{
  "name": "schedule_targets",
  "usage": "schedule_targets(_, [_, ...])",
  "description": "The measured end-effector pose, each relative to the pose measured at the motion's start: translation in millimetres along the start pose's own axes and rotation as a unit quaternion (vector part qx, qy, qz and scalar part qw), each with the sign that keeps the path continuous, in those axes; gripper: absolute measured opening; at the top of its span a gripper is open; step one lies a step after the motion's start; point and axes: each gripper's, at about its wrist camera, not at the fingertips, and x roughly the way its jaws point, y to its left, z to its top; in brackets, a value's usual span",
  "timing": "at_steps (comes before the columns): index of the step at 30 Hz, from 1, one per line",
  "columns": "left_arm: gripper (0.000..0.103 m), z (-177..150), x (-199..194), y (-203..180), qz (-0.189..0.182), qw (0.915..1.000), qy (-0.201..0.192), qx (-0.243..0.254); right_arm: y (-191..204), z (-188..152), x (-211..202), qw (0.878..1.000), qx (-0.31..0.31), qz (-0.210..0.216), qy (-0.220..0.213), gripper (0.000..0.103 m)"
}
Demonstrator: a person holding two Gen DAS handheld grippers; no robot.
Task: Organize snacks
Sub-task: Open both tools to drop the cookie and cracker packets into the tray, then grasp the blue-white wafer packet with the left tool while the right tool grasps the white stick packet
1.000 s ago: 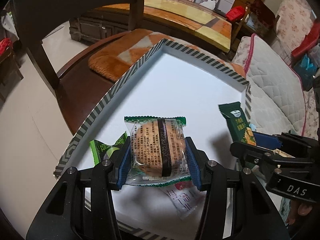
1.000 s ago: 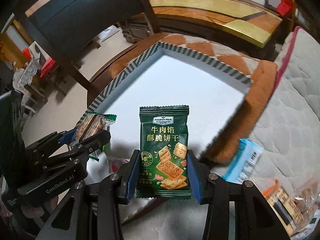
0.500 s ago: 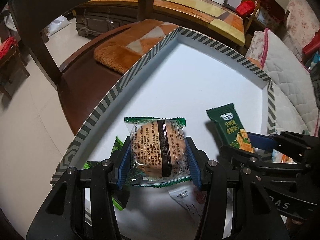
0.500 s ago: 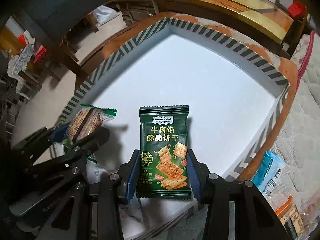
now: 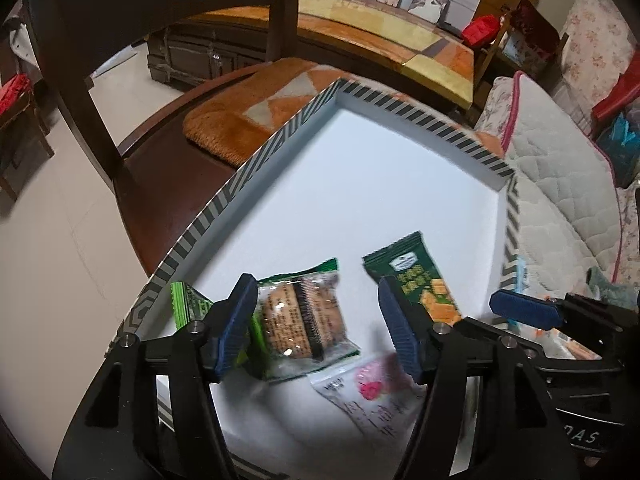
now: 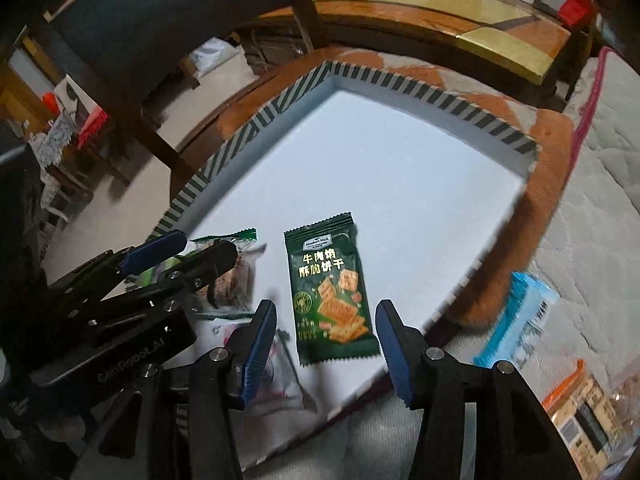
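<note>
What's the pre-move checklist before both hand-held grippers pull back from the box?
1. Left hand-held gripper free of the clear-wrapped cake: ok, jaws opening, far pad clear of the pack.
2. Right hand-held gripper free of the dark green cracker pack: ok, jaws opening, gaps on both sides.
3. Both packs inside the striped box: ok, over its white floor.
4. Packs fully settled: cannot tell, both blurred.
5. Room left in box: ok, far half bare.
6. More snacks waiting: ok, blue packet lies outside.
</note>
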Motion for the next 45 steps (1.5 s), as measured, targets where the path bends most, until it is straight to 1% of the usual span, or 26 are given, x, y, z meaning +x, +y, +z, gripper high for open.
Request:
schedule_targets(8, [0.065, -4, -20, -26, -0.009, 0.9995, -0.016, 0.024, -18, -24, -37, 0.999, 0.022, 0.001, -0.029, 0.051])
schedule_targets(12, [0.066, -9, -27, -46, -0.026, 0.9986, -0.017, 0.042, -33, -43, -54, 0.998, 0.040, -0.003, -0.041, 0.051])
schedule_targets(18, [0.066, -22, -32, -80, -0.045, 0.9961, -0.010, 0.075, -69, -76, -84, 0.995, 0.078, -0.020, -0.057, 0.051])
schedule_targets(24, [0.066, -33, -32, -110, -0.057, 0.9928, -0.001, 0.105, -110, -113, -109, 0.989, 0.124, -0.038, -0.068, 0.052])
schedule_targets(31, [0.066, -45, -20, -139, -0.073, 0.9890, 0.022, 0.127, -153, -153, -125, 0.980, 0.176, -0.048, -0.073, 0.052])
schedule_targets(38, [0.066, -41, 3, -162, -0.089, 0.9868, 0.055, 0.124, -169, -169, -127, 0.977, 0.193, -0.046, -0.074, 0.052])
schedule_targets(45, [0.066, -24, 34, -183, -0.107, 0.9848, 0.082, 0.110, -180, -173, -130, 0.977, 0.196, -0.043, -0.076, 0.052])
